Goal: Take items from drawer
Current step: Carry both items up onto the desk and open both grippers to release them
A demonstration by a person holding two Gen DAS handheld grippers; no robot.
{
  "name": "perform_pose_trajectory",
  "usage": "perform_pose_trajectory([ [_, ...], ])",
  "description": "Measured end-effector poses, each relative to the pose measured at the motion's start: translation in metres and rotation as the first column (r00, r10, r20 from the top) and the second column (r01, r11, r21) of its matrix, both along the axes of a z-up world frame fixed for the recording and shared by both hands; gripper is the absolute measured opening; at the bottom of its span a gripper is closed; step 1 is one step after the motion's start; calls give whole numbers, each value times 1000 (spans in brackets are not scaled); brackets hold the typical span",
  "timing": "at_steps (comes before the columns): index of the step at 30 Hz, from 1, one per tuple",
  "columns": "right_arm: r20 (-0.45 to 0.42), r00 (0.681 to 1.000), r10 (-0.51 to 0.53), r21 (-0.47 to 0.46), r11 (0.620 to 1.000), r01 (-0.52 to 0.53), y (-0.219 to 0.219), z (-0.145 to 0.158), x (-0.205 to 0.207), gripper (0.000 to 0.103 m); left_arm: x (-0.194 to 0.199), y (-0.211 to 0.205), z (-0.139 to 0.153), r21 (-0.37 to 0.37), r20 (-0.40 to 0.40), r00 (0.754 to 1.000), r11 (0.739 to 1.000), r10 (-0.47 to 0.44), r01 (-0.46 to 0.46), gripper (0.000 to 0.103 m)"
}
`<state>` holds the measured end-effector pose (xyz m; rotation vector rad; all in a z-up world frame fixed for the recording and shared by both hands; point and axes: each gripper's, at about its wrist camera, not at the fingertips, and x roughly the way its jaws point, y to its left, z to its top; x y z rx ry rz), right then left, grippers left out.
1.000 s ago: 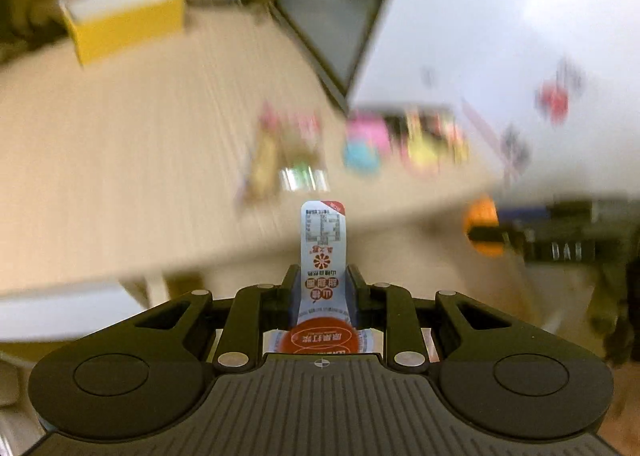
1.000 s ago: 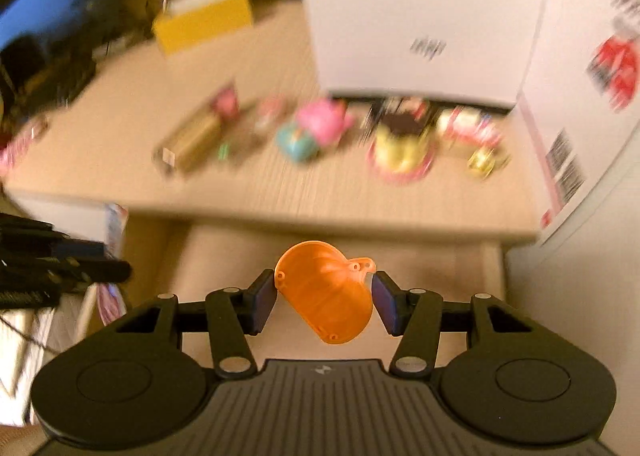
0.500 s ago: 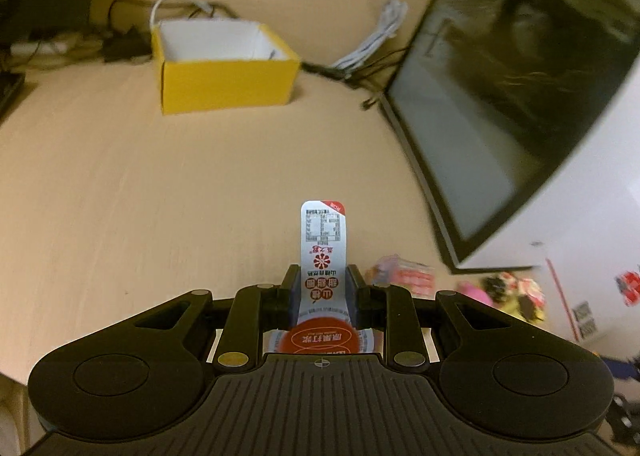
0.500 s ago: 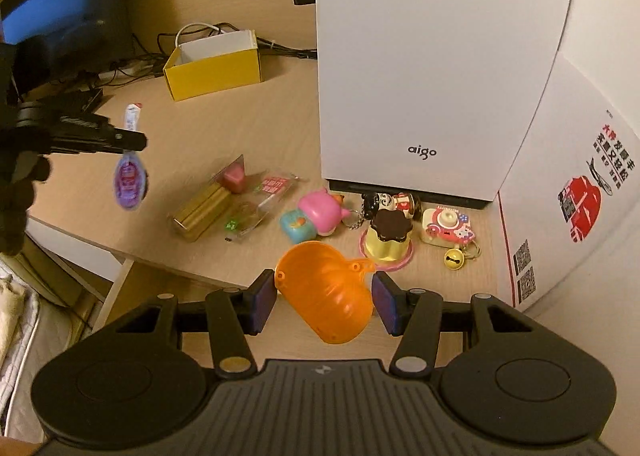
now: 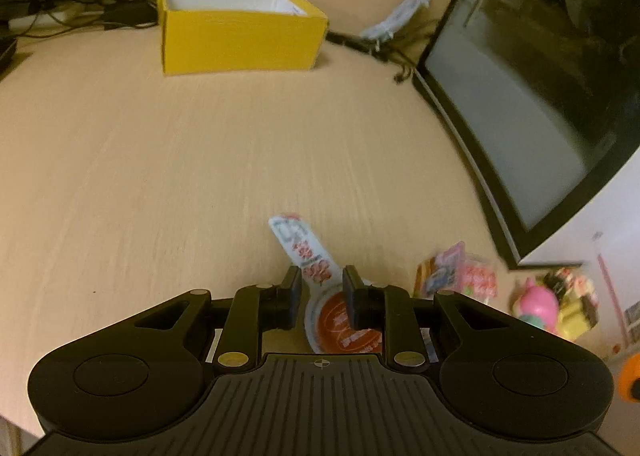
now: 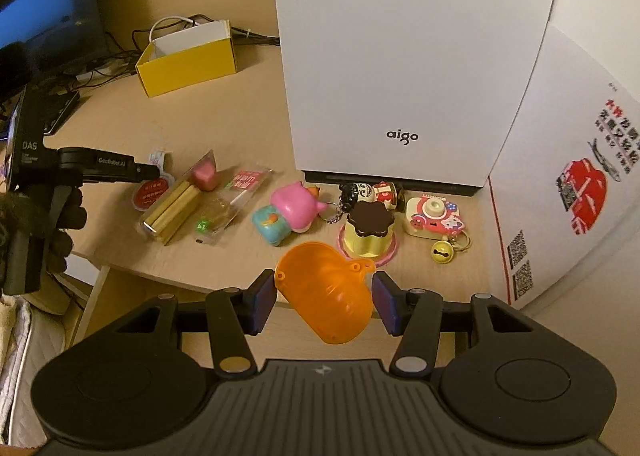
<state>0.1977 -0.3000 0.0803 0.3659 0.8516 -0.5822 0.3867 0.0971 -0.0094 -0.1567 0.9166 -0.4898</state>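
A white snack packet with a round red lid (image 5: 316,272) leans left between the fingers of my left gripper (image 5: 322,292), which is shut on its neck. The lid end rests low on the wooden desk (image 5: 160,196). In the right wrist view the left gripper (image 6: 150,174) hovers at the desk's left end, over the packet (image 6: 154,192), with a gloved hand behind it. My right gripper (image 6: 324,306) is shut on an orange plastic funnel (image 6: 328,296), held just above the desk's front edge.
A row of small things lies on the desk: a pack of gold bars (image 6: 172,212), a pink toy (image 6: 296,204), a pudding toy (image 6: 370,228), a camera toy (image 6: 434,214). Behind them stand a white computer case (image 6: 400,56) and a yellow box (image 6: 188,56). A white carton (image 6: 580,176) stands at the right.
My left gripper came down onto the desk beside the row of items, and the packet tipped from upright to leaning left. My right gripper carried the orange funnel forward to the desk's edge.
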Motion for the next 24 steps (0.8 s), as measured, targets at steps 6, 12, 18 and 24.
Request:
perform_pose_trajectory([
  [6,32,997,65,23,998,-66,-8,-2,33,52,-51,16,43,33,77,997,999,12,-14,25],
  [12,41,985,166,33,985,-168,-15,-13,94,52,-102,18,43,98,-9,1000,995,20,-19,25],
  [18,-5,982,191,8,982,-191,-23,-33,144,53,-131,16,31,119,-61,998,993,6,2,25],
  [24,35,978,207,-13,978,-206,-20,-26,139,76,-147,14,27,131,-80,997,991,-12,22,25],
])
